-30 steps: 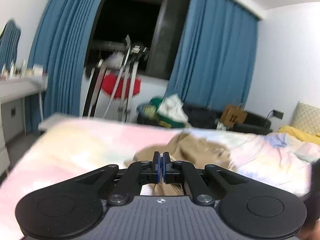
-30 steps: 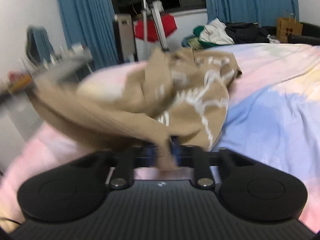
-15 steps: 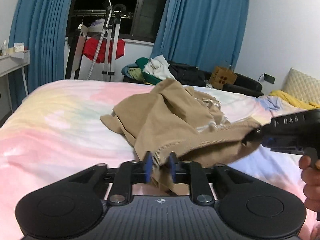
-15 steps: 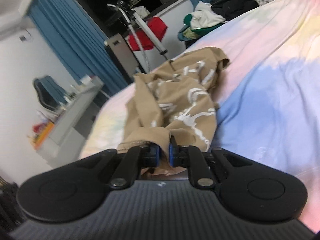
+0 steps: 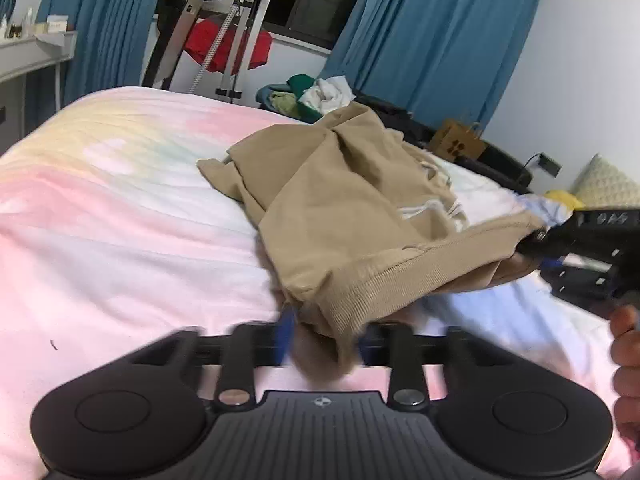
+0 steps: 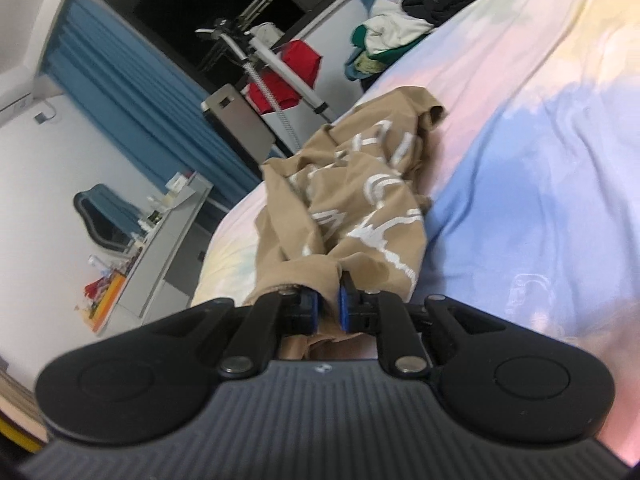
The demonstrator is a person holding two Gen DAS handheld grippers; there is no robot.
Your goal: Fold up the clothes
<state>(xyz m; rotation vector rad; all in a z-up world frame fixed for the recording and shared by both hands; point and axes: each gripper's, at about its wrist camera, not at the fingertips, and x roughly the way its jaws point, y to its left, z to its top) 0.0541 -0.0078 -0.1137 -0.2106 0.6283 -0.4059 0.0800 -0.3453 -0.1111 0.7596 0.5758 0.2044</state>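
A tan sweatshirt with white lettering lies crumpled on the pastel bed. Its ribbed hem stretches between both grippers. My left gripper has its blue pads spread wide, with the hem's corner hanging loosely between them. My right gripper is shut on the other end of the hem; it also shows at the right of the left wrist view. In the right wrist view the sweatshirt runs away from the pads across the bed.
A clothes rack with red garments stands by the dark window. A pile of clothes and a cardboard box sit beyond the bed. A white desk stands at the left. A pillow lies at the right.
My left gripper's jaws have spread apart around the hem corner. The hem between the grippers has been pulled straighter and lifted. My right gripper has tilted and stays clamped on the fabric.
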